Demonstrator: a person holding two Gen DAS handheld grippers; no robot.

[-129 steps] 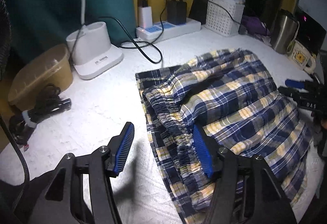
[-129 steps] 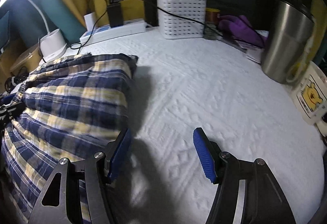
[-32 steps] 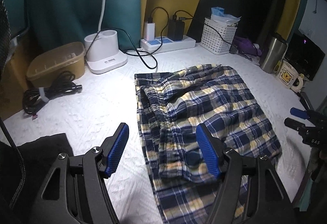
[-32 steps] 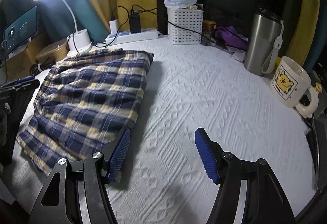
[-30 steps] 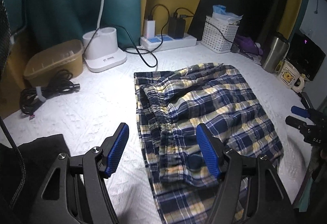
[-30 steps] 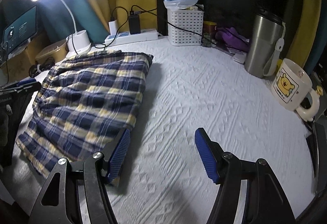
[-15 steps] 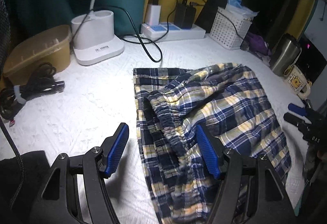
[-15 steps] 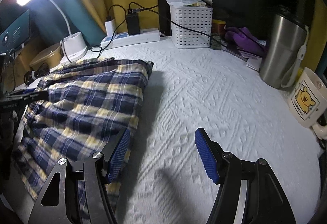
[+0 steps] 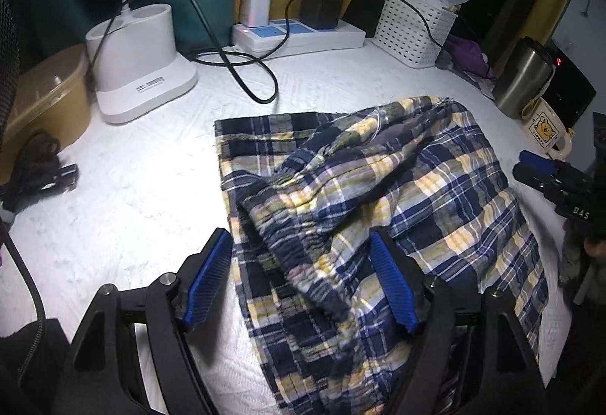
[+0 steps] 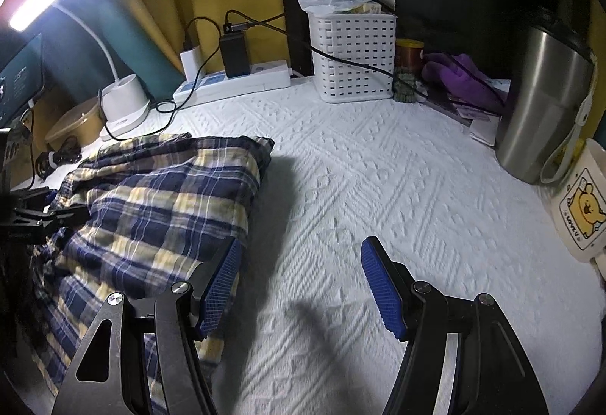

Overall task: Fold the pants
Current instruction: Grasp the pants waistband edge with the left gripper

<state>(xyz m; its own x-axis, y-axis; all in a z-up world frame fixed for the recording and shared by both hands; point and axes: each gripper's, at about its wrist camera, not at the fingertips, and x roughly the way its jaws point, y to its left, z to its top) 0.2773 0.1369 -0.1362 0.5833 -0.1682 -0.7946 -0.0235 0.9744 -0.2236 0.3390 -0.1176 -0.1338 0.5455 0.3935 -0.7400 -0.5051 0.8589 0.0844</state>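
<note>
The plaid pants [image 9: 378, 210] are seen bunched at centre frame on the white worktop [image 9: 132, 195], waistband uppermost. The left gripper [image 9: 301, 280] is opening over the waistband, nothing pinched. The right gripper [image 10: 299, 284] is held apart at the right hem (contact probably absent). Next move judged: both edges to be gripped for another fold.

The plaid pants [image 9: 397, 195], checked in navy, yellow and white, are lying folded over on themselves on the white textured cloth. The gathered elastic waistband [image 9: 299, 248] is running along the near left, rumpled and slightly lifted. A single flat layer is sticking out at the far left corner.
</note>
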